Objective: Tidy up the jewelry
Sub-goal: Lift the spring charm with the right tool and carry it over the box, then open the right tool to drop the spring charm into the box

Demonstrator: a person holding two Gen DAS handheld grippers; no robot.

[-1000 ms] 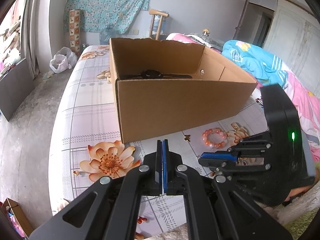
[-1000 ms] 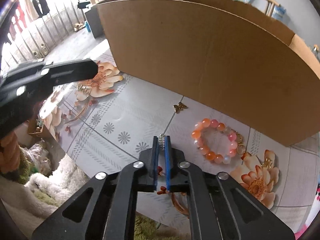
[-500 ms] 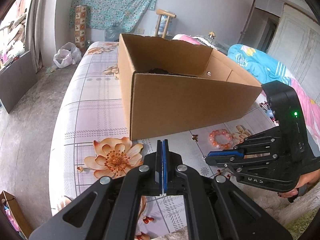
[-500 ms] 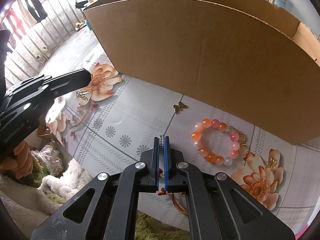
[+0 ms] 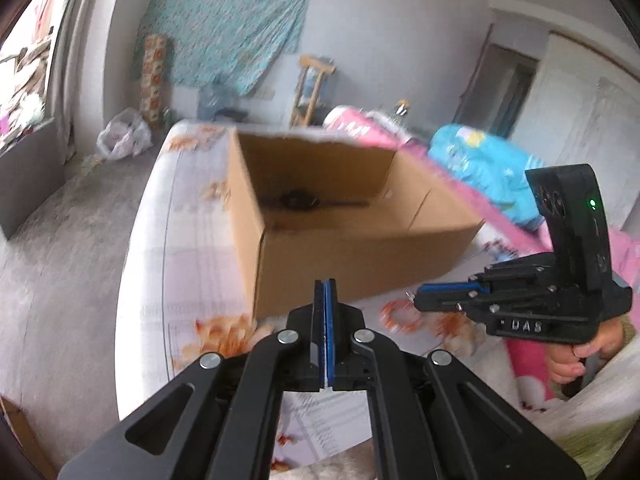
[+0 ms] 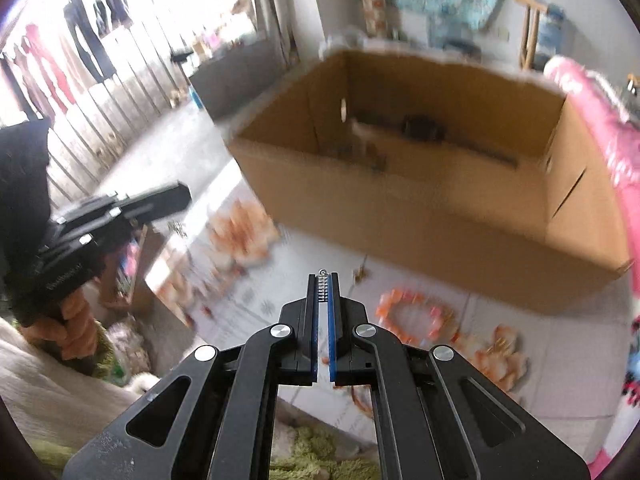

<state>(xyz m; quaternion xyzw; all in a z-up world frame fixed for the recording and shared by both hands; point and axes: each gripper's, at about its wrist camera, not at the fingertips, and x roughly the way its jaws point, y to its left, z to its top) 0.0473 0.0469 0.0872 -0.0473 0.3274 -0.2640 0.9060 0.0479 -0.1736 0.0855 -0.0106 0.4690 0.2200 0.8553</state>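
The right gripper (image 6: 323, 280) is seen from behind its two black fingers, whose blue pads are clenched on a small silvery piece of jewelry (image 6: 323, 289), a short ribbed strip with a tiny ring at its tip, held upright between the pad tips. Seen from the left wrist, the same gripper (image 5: 418, 300) is held at the 3 o'clock side, pointing toward the picture's centre, with a person's hand (image 5: 576, 354) wrapped around its handle.

The left gripper (image 5: 325, 284) is clenched fully, blue pads pressed flat together with nothing visible between them. In the right wrist view it (image 6: 182, 196) appears at 9 o'clock, gripped by an orange-gloved hand (image 6: 76, 330).

Just past the right gripper's tips, at about 1 o'clock, a small gold butterfly charm (image 6: 360, 274) lies on the floral bedsheet (image 6: 280, 280). Toward 3 o'clock of the tips, a bracelet of orange and pink beads (image 6: 416, 318) lies flat on the sheet, blurred. In the left wrist view the bracelet (image 5: 400, 316) is found just under the right gripper's tip.

Beyond these, an open cardboard box (image 6: 440, 216) stands on the bed, filling the view from 11 to 2 o'clock. A dark object (image 6: 422, 128) is seen lying along its far inner wall; its kind cannot be told through the blur. From the left wrist the box (image 5: 360, 256) stands at 12 o'clock, with a blue patterned cloth (image 5: 228, 28) hung on the wall behind it and pink bedding (image 5: 624, 264) at 3 o'clock.
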